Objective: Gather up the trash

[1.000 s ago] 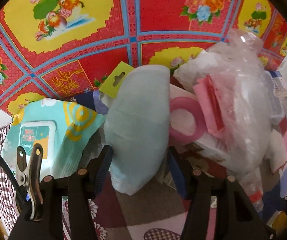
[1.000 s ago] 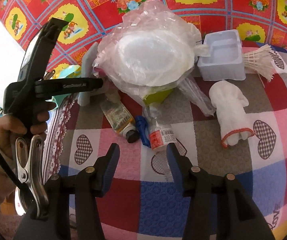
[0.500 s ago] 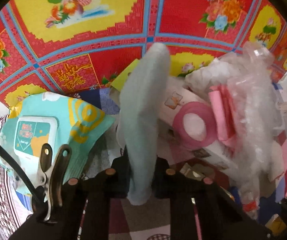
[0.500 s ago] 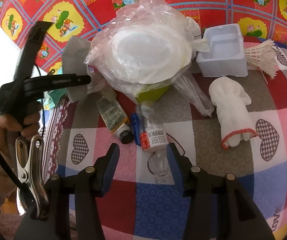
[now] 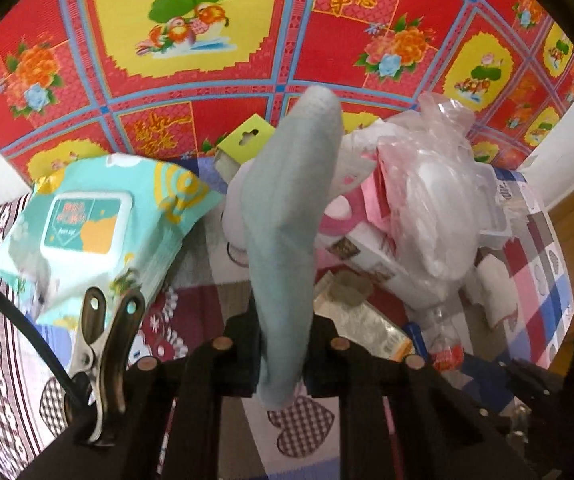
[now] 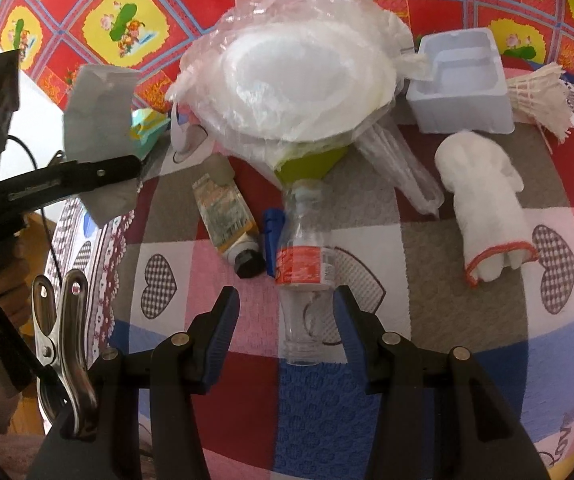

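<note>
The left gripper point(image 5: 283, 332) has its fingers pinching a pale blue-green face mask point(image 5: 287, 216), which stands up out of the grip and, seen from the right wrist view, hangs clear of the bench point(image 6: 427, 360) over its left edge; the right gripper point(image 6: 287, 320) has its fingers spread, with the base of a clear plastic bottle point(image 6: 303, 276) lying between them, pads not yet on it as far as can be seen.

The step in hand looks like carrying the mask off to wherever the trash goes; no bin shows in either view, so its place cannot be told. The mask is soft and limp; a firm pinch low on the fold should hold it, and it is best lifted well clear of the wet-wipes pack point(image 5: 95, 224) and the heap of plastic bags point(image 6: 287, 72) near the far edge so that no loop or corner snags. For the bottle, the fingers would do well to close across the body rather than the slick base, since a round, light bottle may roll or squirt out.

Writing: the bottle's red label point(image 6: 303, 264) has print too small to read; the tube point(image 6: 227, 224) beside it is likewise unreadable; the wipes lid carries text too blurred to make out; the far cloth bears gold Chinese characters I cannot read surely.
</note>
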